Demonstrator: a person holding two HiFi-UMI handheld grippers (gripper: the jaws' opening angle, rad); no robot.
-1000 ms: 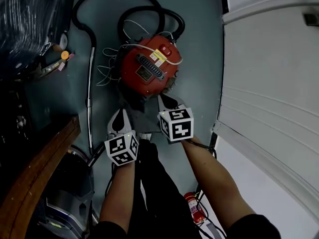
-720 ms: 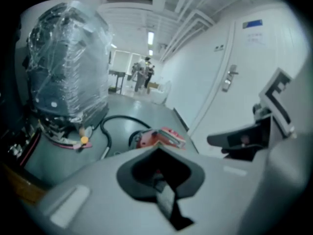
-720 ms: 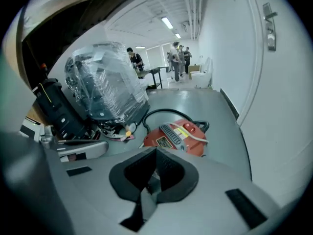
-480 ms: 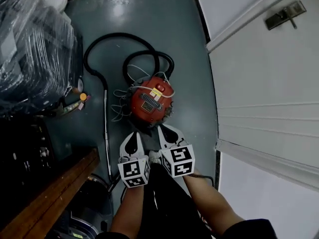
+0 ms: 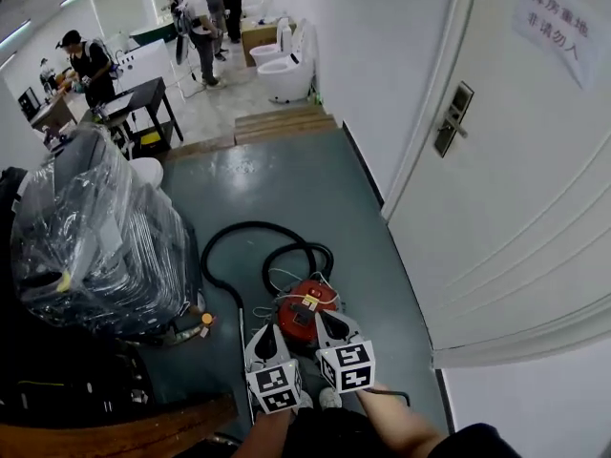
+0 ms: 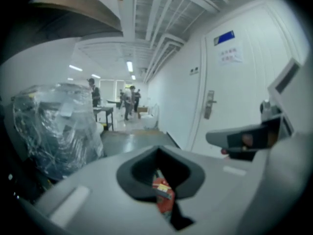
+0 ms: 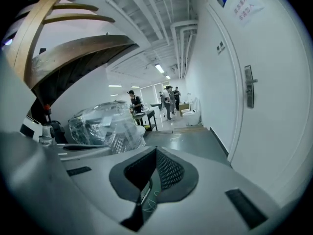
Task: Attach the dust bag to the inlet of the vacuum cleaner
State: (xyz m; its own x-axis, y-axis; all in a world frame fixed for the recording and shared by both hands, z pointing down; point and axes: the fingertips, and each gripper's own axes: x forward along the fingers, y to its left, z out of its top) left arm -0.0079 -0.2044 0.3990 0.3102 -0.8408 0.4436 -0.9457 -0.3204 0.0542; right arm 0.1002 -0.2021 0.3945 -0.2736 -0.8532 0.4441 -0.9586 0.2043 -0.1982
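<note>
While both grippers hang side by side at 6 o'clock in head view, left gripper (image 5: 263, 337) and right gripper (image 5: 330, 322) have jaws clenched, nothing between them. Red vacuum cleaner (image 5: 304, 305) sits on the floor (image 5: 286, 179) at 12 o'clock of the jaw tips, black hose (image 5: 221, 246) looping at 11. White door (image 5: 516, 208) at 3, plastic-wrapped bundle (image 5: 95, 241) at 9.

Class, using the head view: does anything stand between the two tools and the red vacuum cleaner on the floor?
Nothing visible does. The left tool and right tool, both shut and empty, hang over the vacuum cleaner with only air between. Its black hose loops on the floor beyond it. No dust bag shows.
</note>
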